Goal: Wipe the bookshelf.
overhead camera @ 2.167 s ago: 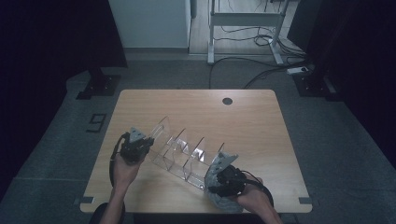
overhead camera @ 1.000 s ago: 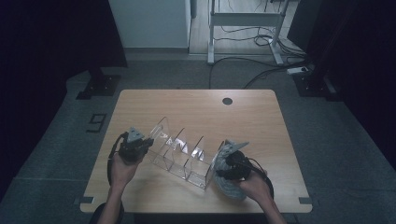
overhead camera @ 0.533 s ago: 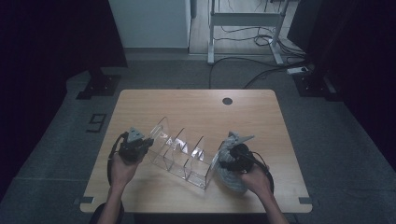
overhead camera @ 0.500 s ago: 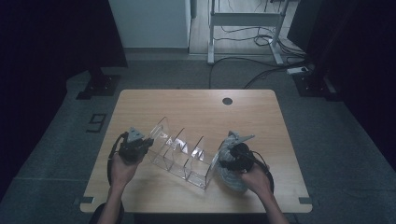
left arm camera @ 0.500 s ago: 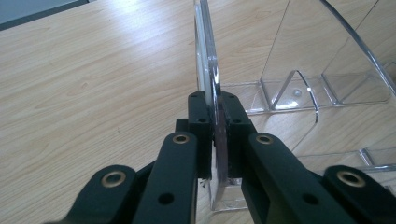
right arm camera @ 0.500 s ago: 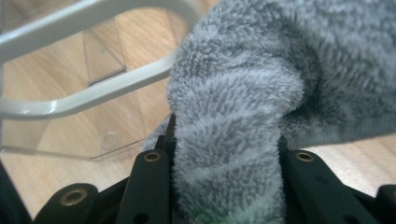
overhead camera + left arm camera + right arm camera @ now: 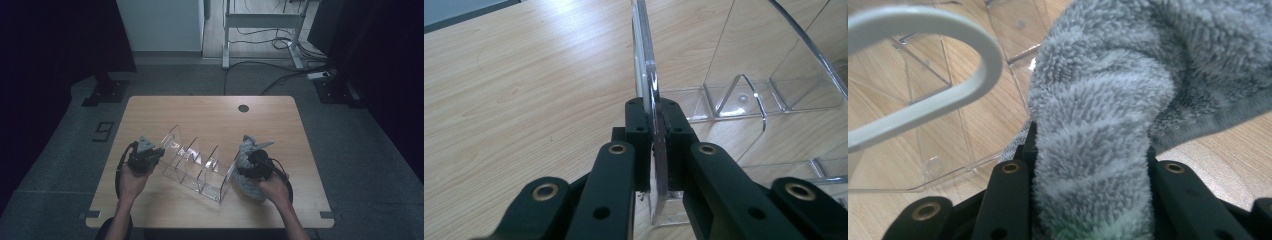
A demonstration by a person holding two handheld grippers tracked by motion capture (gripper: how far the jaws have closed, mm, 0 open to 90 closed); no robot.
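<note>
The wooden worktop [image 7: 210,112] had a round cable hole [image 7: 243,108] near its far edge (cables [image 7: 260,75] sprawled across the floor beyond it).

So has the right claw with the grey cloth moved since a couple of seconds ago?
Yes. The right claw, shut on the grey cloth, has moved away from the table's near edge, up along the clear organizer's right end.
</note>
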